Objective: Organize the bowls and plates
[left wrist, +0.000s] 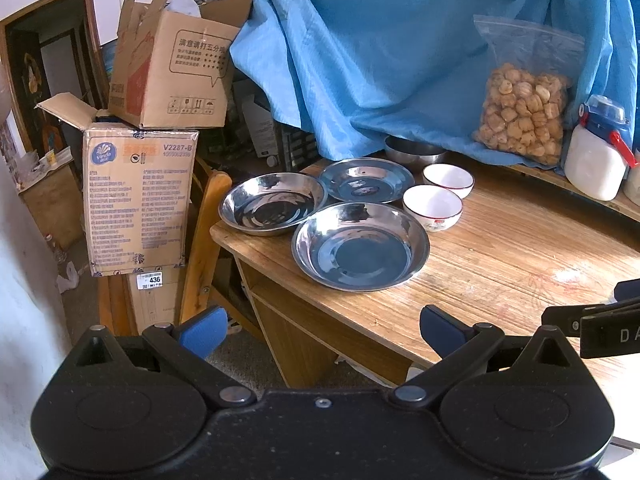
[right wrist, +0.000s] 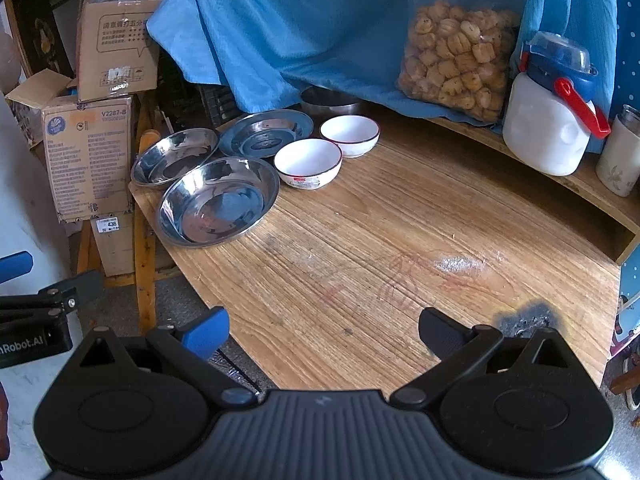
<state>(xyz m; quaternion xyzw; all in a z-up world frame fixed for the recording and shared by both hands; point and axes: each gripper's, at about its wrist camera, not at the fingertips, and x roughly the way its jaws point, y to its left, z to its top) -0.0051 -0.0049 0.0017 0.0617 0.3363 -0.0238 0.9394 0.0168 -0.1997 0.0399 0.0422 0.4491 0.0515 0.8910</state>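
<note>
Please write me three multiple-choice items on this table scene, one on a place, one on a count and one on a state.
1. Where does the bag of snacks stand?
A. on the raised shelf at the back of the table
B. inside a steel plate
C. on the floor

2. How many white bowls are on the table?
A. one
B. two
C. four

3. How are the two tools?
A. both open and empty
B. both shut on plates
C. the left one shut on a bowl

Answers: 1 A, the bag leans on the blue cloth on the shelf beside the white jar. 2 B, a near white bowl and a far white bowl sit side by side. 3 A, the left tool and the right tool show spread fingers with nothing between.
</note>
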